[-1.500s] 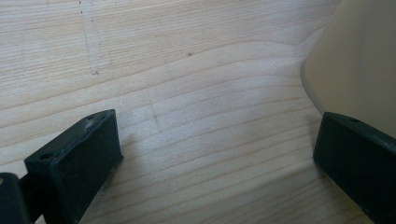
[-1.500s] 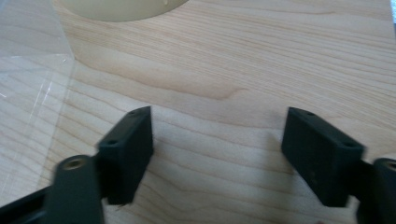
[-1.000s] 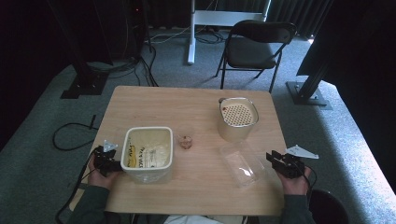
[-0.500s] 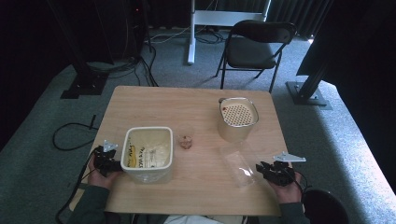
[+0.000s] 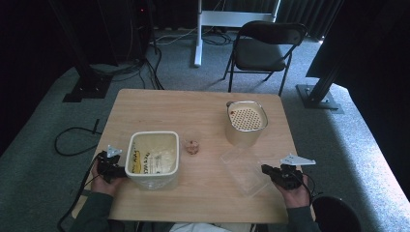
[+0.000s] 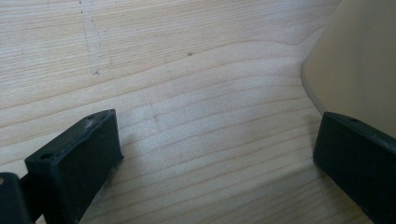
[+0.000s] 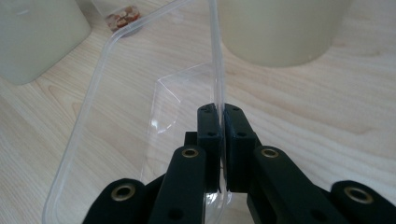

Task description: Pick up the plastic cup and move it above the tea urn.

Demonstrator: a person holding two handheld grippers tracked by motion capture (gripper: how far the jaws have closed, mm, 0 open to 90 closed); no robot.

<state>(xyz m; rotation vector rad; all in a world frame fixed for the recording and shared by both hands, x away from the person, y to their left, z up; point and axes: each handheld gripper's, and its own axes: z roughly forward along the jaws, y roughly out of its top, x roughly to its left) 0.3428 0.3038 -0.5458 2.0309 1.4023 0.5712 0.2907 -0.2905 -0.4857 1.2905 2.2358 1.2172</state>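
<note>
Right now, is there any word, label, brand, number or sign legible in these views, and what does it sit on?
No text can be read.
The packet inside the white tub carries dark and yellow print, too small and blurred to read.
The clear plastic container pinched by the right gripper, the perforated lid and the small cup bear no visible marking.

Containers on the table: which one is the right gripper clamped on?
The clear plastic container, lying low near the right gripper, whose jaws have just closed on its rim. The cream tub and the perforated-lid container are opaque and ungripped.
</note>
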